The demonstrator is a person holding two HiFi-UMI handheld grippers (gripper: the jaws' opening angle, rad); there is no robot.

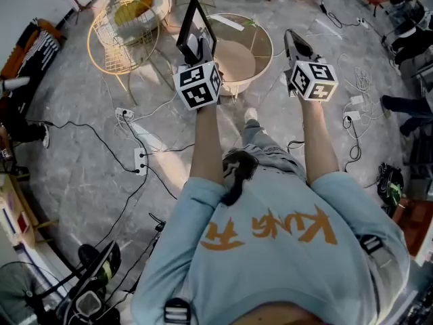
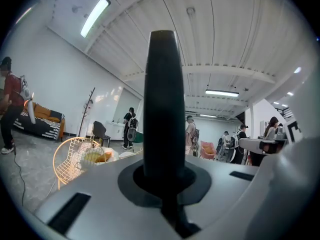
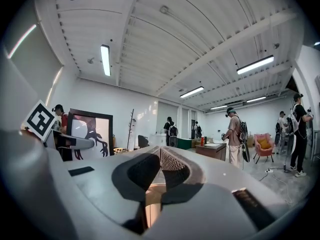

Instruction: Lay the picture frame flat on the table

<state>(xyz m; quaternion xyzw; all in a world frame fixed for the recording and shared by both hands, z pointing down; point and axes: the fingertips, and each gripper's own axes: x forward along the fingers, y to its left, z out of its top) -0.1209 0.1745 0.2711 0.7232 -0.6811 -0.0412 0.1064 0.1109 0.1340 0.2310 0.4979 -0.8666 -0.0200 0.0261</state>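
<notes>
Between the left gripper's (image 1: 202,48) two fingers stands the one picture frame (image 1: 196,26), pinched along its lower edge and held upright in the air, not lying on anything. Its dark edge rises straight up from the closed fingers in the left gripper view. Just beyond and below those fingertips is a single round table (image 1: 237,63). One yellow wire chair (image 1: 115,46) stands well off to their left. Alongside, the right gripper (image 3: 161,151) has its two fingers pressed together at the tips with nothing between them. From these fingers the frame is off to the left, showing a dark branching drawing on white.
</notes>
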